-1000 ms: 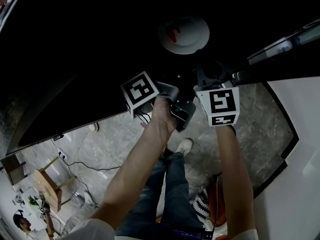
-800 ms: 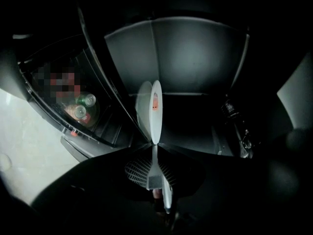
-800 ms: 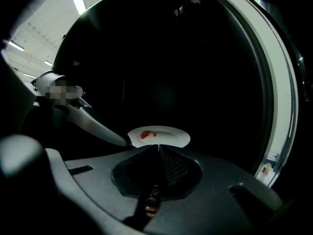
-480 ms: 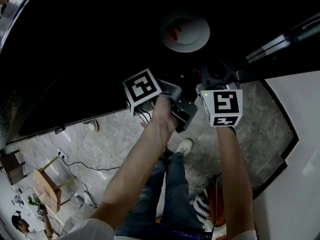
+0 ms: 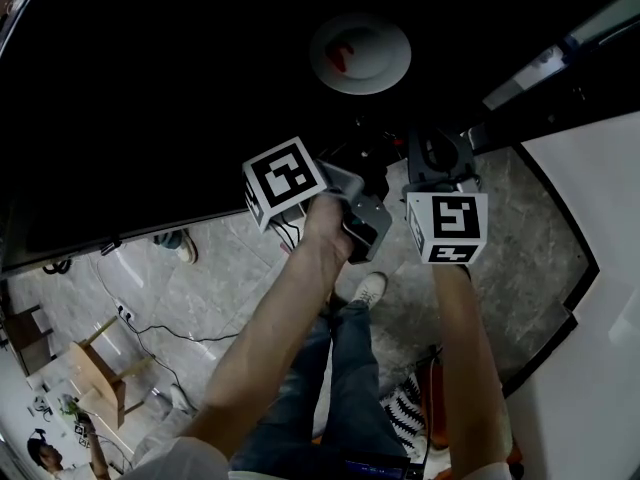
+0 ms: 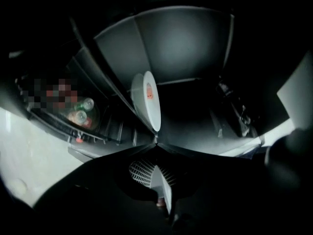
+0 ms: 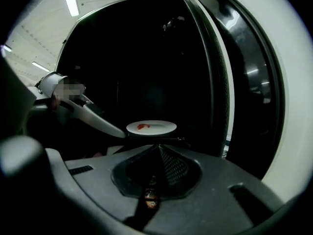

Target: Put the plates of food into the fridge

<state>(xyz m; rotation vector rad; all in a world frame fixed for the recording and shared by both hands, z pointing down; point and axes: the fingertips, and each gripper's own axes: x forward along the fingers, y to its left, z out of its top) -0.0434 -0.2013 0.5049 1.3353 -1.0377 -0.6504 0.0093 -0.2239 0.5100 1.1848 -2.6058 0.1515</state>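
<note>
Plate with red food lay flat inside the dark fridge, beyond both tools; left tool and right tool were clenched on nothing, so placing looked done

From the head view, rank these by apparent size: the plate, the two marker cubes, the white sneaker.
1. plate, only narrowly the largest, though it is farthest up the view.
2. left marker cube and right marker cube: they look alike, so no ranking.
3. white sneaker, smallest, but far below on the floor.
</note>
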